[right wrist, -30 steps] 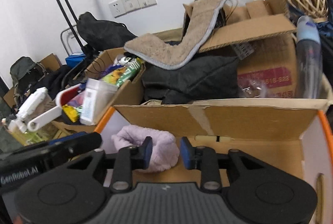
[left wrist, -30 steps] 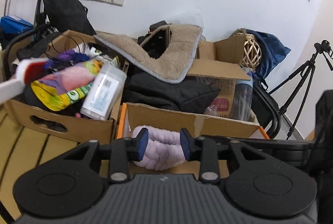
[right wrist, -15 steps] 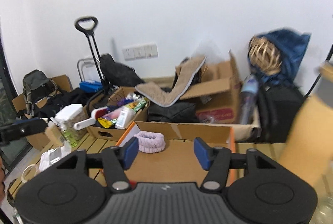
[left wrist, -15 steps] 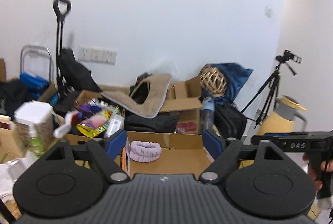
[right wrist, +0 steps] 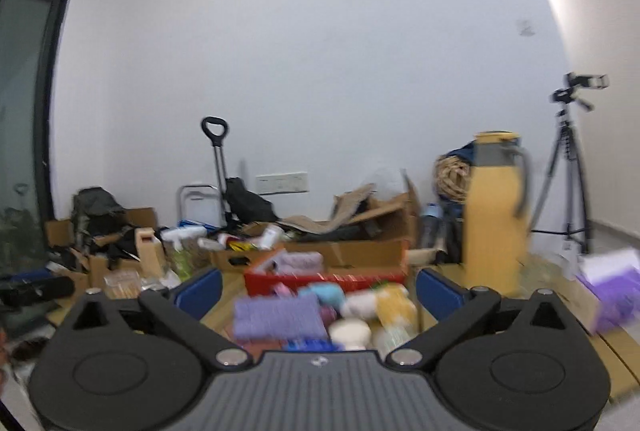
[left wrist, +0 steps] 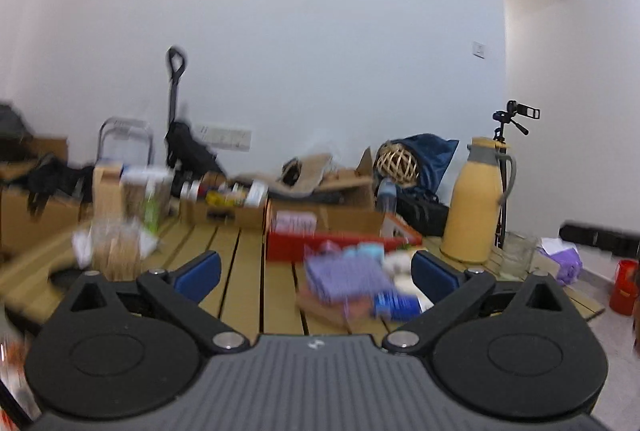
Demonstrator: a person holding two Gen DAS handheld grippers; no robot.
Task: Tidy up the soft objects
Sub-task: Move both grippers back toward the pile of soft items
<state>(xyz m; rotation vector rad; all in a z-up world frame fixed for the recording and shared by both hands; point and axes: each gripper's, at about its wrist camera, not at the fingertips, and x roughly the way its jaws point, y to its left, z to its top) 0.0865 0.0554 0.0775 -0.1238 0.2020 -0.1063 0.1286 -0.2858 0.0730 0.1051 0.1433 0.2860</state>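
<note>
Soft objects (left wrist: pixel 348 277) heaped at 5 o'clock on slatted surface (left wrist: pixel 240 263), likely staged for sorting; lilac headband (left wrist: pixel 292 221) in open box (left wrist: pixel 340 227) at centre. Left tool (left wrist: pixel 316 273) wide, empty, jaws just opened. No legible writing; blur.

Right view: soft pile (right wrist: pixel 316 311) low centre between spread blades; right tool (right wrist: pixel 318 289) wide, jaws just opened, gripping nothing. Yellow jug (right wrist: pixel 494 215) at 3 o'clock, clear of pile. Labels unreadable.

From my seat I can read no text, label or number in either view; motion blur smears every box and package. Only a small emblem, illegible, sits on each gripper body at six o'clock.
</note>
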